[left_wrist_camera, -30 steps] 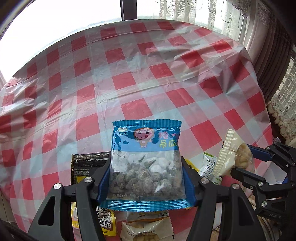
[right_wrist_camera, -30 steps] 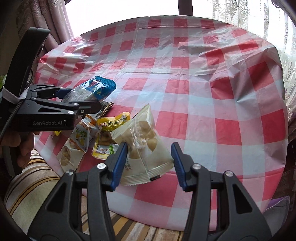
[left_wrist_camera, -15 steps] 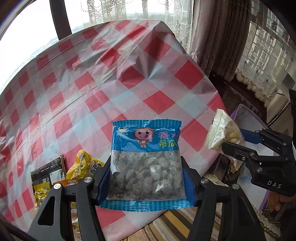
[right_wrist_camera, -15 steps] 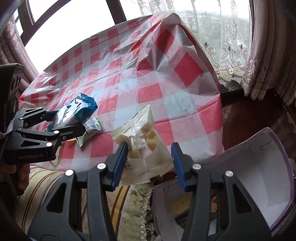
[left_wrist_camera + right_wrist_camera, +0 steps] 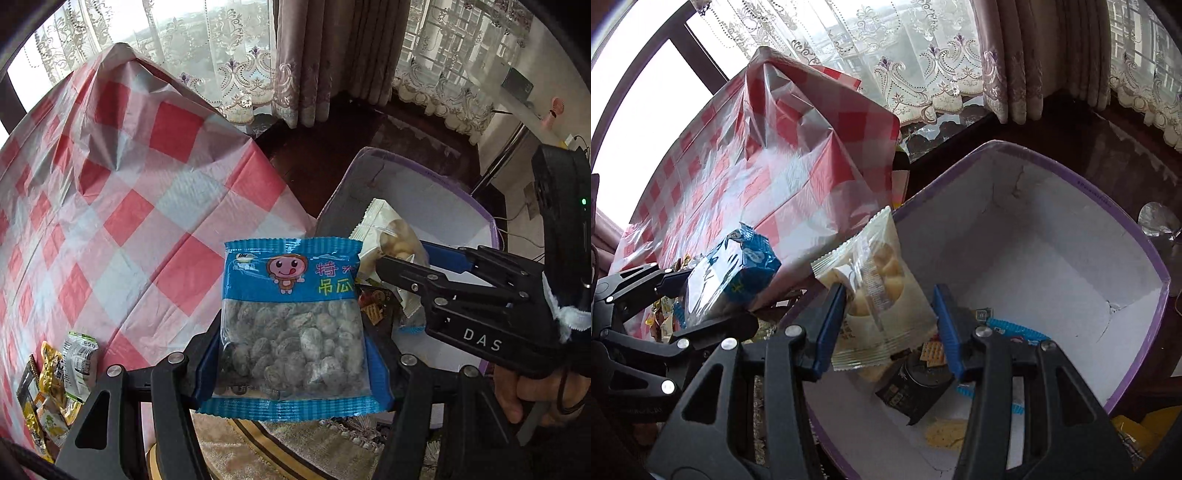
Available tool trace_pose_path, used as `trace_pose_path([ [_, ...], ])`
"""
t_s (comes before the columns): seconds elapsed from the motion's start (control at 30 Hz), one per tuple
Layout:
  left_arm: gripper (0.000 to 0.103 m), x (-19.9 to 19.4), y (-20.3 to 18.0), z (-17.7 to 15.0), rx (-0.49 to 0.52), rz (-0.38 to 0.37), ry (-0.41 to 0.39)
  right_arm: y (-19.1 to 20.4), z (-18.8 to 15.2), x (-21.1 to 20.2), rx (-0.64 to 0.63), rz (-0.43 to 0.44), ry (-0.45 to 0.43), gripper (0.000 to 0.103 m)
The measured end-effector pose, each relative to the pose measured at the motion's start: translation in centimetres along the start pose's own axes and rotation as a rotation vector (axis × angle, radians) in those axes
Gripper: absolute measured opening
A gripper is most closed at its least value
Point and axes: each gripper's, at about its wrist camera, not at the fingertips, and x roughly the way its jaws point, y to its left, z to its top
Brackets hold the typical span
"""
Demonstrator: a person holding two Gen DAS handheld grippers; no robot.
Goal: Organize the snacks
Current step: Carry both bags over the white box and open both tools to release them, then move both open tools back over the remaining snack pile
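Observation:
My left gripper (image 5: 291,365) is shut on a blue snack bag (image 5: 291,325) of grey-dusted pieces, held upright past the table's corner beside the box. My right gripper (image 5: 890,321) is shut on a clear-and-cream bag of pale round snacks (image 5: 879,291), held over the open white box with a purple rim (image 5: 1071,258). In the left wrist view the right gripper (image 5: 417,273) and its cream bag (image 5: 388,236) hang above that box (image 5: 424,184). In the right wrist view the left gripper (image 5: 679,291) holds the blue bag (image 5: 738,273) beside the table edge.
The box holds a dark packet (image 5: 916,384), crackers (image 5: 945,432) and blue wrappers (image 5: 1015,328). A red-and-white checked tablecloth (image 5: 129,192) covers the table, with several snack packets (image 5: 59,380) left at its near edge. Curtains (image 5: 332,55) and dark floor (image 5: 406,133) lie behind. A hand (image 5: 524,391) grips the right tool.
Both grippers have swung right, off the table, carrying their bags. The right gripper's cream bag now hangs over the purple-rimmed box; the blue bag has come up beside it.

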Motion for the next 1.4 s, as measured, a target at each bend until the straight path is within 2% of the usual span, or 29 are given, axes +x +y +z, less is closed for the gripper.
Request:
trace_pose_path([
  [0.23, 0.066, 2.6, -2.1, 0.8, 0.013, -0.015, 0.082, -2.5, -0.5, 1.3, 0.07, -0.002, 0.042, 0.054],
  [0.43, 0.07, 3.8, -2.3, 1.0, -0.007, -0.068, 0.13, -3.4, -0.8, 2.0, 0.105, -0.01, 0.066, 0.06],
  [0.6, 0.076, 2.1, -1.1, 0.9, -0.065, -0.085, 0.051, -3.2, -0.5, 0.8, 0.104, -0.017, 0.048, 0.062],
  [0.8, 0.076, -2.7, 1.5, 0.0, -0.154, -0.091, -0.16, -0.8, 0.3, -1.4, 0.05, -0.02, 0.002, 0.062],
  [0.87, 0.076, -4.1, 2.5, -0.7, -0.175, -0.071, -0.212, 0.4, 0.6, -2.1, 0.03, -0.014, -0.014, 0.062],
  [0.97, 0.076, -6.4, 4.3, -2.2, -0.202, 0.004, -0.291, 2.7, 0.8, -3.1, -0.007, 0.001, -0.032, 0.062],
  [1.27, 0.076, -12.2, 10.9, -8.4, -0.333, 0.211, -0.411, 10.5, 0.5, -4.7, -0.15, 0.053, -0.048, 0.065],
  [1.4, 0.076, -13.5, 13.3, -11.3, -0.392, 0.28, -0.424, 14.1, -0.2, -5.3, -0.223, 0.065, -0.048, 0.068],
])
